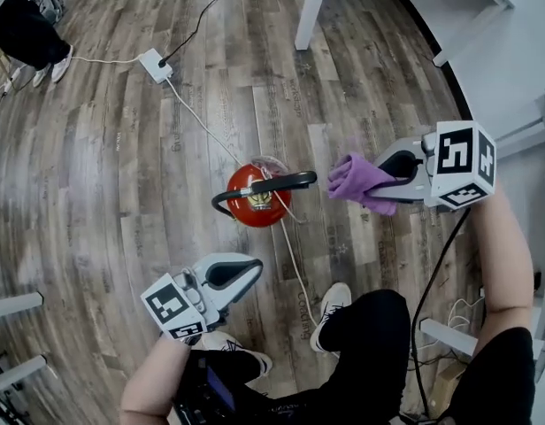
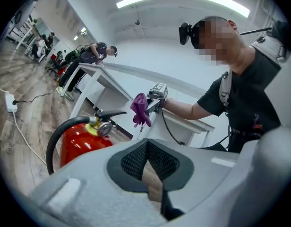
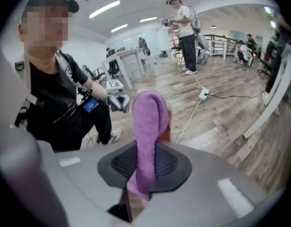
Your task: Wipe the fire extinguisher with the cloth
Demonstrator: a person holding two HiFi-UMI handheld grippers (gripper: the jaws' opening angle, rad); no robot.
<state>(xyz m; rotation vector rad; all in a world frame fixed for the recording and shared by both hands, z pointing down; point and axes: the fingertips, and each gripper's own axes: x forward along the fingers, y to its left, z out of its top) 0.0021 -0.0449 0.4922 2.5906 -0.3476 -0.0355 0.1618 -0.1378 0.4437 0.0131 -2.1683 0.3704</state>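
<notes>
The person wears a black short-sleeved T-shirt (image 2: 240, 98), black trousers (image 1: 370, 343) and white shoes (image 1: 333, 301), with pale grey shoulder straps (image 2: 224, 90), a blue badge (image 3: 90, 105) and a black head camera (image 2: 185, 32). The left gripper (image 1: 246, 271) and right gripper (image 1: 387, 177) are light grey shells with black mesh-padded fingers (image 2: 134, 161). Each bears a white cube (image 1: 463, 162) of black square markers, and a black cable (image 1: 436, 264) runs from the right one.
</notes>
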